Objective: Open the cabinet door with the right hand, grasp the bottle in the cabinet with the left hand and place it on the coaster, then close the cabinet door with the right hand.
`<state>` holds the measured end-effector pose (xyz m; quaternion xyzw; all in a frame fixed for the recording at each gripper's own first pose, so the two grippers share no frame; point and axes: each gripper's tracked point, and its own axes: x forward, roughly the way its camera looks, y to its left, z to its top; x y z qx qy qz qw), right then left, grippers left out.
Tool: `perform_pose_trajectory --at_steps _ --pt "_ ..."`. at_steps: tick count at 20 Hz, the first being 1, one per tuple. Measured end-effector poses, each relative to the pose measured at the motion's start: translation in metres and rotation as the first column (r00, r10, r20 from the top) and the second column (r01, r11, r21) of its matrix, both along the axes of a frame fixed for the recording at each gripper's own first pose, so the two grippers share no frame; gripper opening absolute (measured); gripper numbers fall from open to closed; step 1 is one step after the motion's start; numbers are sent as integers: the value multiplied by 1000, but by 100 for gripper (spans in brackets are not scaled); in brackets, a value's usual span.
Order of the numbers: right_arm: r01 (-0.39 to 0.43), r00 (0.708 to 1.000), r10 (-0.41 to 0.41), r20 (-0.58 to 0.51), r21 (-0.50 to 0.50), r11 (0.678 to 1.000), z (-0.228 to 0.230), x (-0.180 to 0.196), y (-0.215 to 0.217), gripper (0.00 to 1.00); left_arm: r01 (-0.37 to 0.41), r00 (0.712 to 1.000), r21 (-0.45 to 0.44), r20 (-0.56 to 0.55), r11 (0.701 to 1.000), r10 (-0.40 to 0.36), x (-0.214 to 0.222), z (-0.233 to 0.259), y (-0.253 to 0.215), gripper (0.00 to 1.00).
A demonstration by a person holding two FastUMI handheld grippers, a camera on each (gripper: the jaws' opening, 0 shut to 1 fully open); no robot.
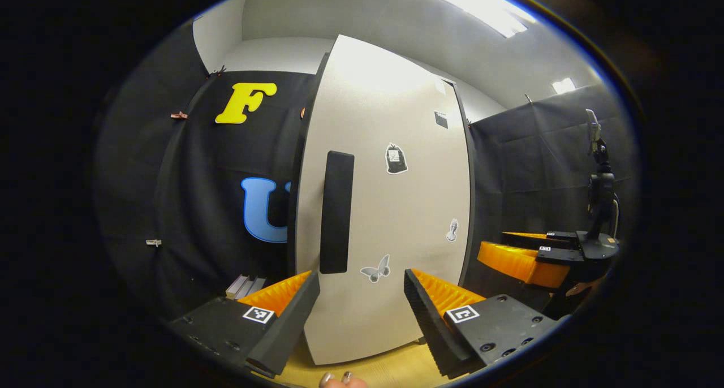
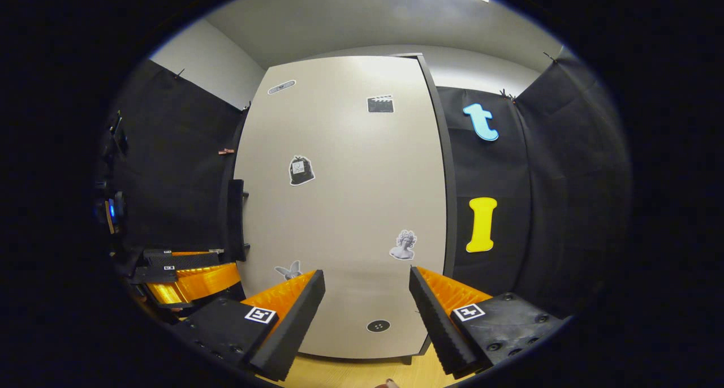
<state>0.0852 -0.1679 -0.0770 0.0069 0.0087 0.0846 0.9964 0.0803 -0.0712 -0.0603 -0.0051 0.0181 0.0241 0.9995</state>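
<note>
Cabinet door (image 1: 390, 207) stands shut dead ahead of both grippers, so the interior and any contents are hidden. Its black handle (image 1: 336, 212) runs upright along the left edge; stickers (image 2: 301, 170) dot the panel. Left gripper (image 1: 362, 300): fingers apart, holding nothing. Right gripper (image 2: 367, 300): fingers apart, holding nothing. Wooden tabletop (image 2: 350, 374) is cut off at the bottom edge.

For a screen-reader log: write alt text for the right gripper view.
A closed cabinet door, pale and dotted with stickers, stands ahead of the open right gripper, with nothing between its fingers. The door's black handle sits on its left edge, and the left gripper shows at lower left.
</note>
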Motion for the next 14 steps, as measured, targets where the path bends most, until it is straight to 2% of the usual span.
perform_pose_trajectory --at_steps 2,4,14 --pt "4 1000 -4 -8 1 1000 -3 2 -2 97 -2 1000 -1 -5 1000 2 5 -2 2 92" --pt "7 1000 -7 -14 -4 1000 -5 5 -2 97 -4 1000 0 -16 1000 4 8 -5 2 95" --pt "16 1000 -16 -6 -14 1000 -3 8 -3 97 7 1000 -10 -29 1000 -7 26 -8 9 95"
